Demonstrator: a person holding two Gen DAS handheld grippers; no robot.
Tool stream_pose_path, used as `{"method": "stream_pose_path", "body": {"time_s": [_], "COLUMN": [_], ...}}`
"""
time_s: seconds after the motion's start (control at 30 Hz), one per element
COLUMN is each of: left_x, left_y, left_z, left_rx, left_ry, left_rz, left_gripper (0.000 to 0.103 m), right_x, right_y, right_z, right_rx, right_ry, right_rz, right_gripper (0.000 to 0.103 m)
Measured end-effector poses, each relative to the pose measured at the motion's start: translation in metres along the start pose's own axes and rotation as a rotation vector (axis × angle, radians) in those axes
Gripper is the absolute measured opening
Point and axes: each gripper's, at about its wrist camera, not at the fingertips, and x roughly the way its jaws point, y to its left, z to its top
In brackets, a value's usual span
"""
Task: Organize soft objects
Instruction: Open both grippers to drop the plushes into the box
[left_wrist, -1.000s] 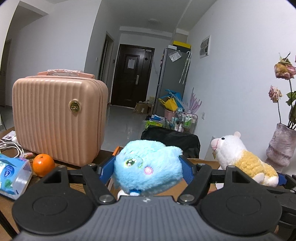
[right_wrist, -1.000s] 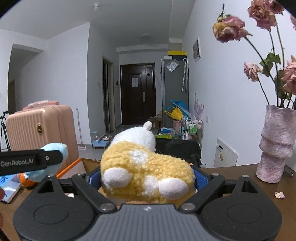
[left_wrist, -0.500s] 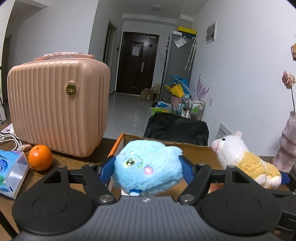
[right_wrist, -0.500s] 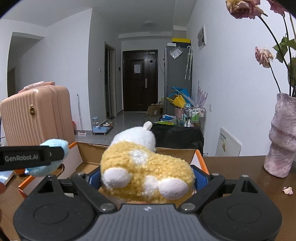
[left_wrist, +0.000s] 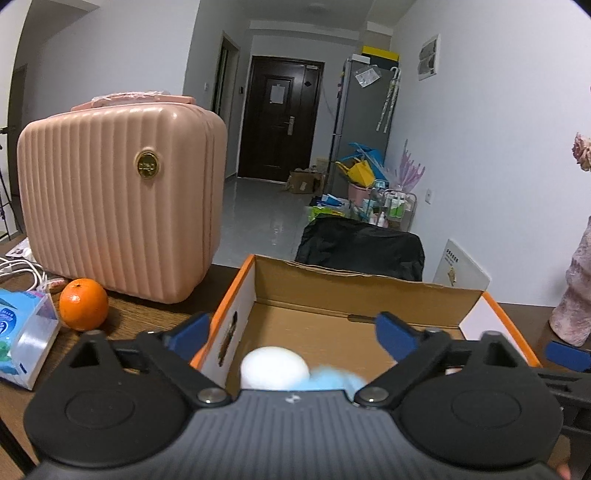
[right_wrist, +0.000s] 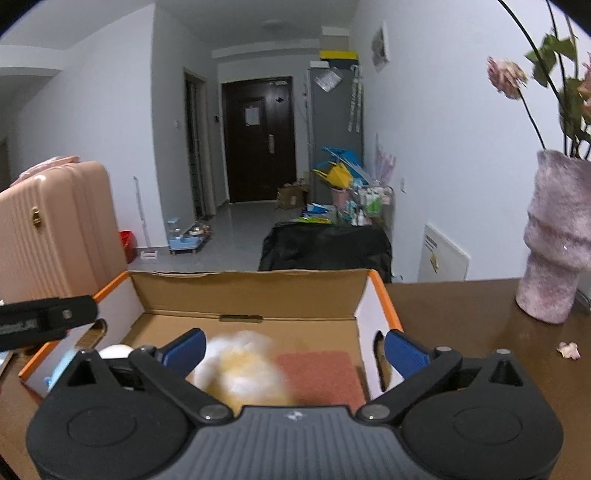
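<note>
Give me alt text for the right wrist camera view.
The right gripper has just opened its jaws wide over an open cardboard box on a wooden table, and a blurred yellow and white plush toy sits below them inside it. A pink vase stands to the right.

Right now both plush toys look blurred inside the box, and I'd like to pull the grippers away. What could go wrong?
1. The yellow plush lies between the open right gripper pads; pulling back could snag it.
2. The left gripper, its jaws just opened, straddles the cardboard box wall; moving sideways might shove the box.
</note>
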Motion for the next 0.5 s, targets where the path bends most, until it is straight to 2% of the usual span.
{"method": "stream_pose_path", "body": {"time_s": [0.5], "left_x": [-0.007], "left_y": [0.004], "left_z": [0.003], "left_rx": [-0.017], "left_ry": [0.004], "left_rz": [0.011], "left_gripper": [0.103], "right_x": [-0.011], "right_y": [-0.004], "right_z": [0.003], "right_rx": [0.015], "right_ry": [-0.007], "right_rz": [-0.009], "right_gripper": [0.103]}}
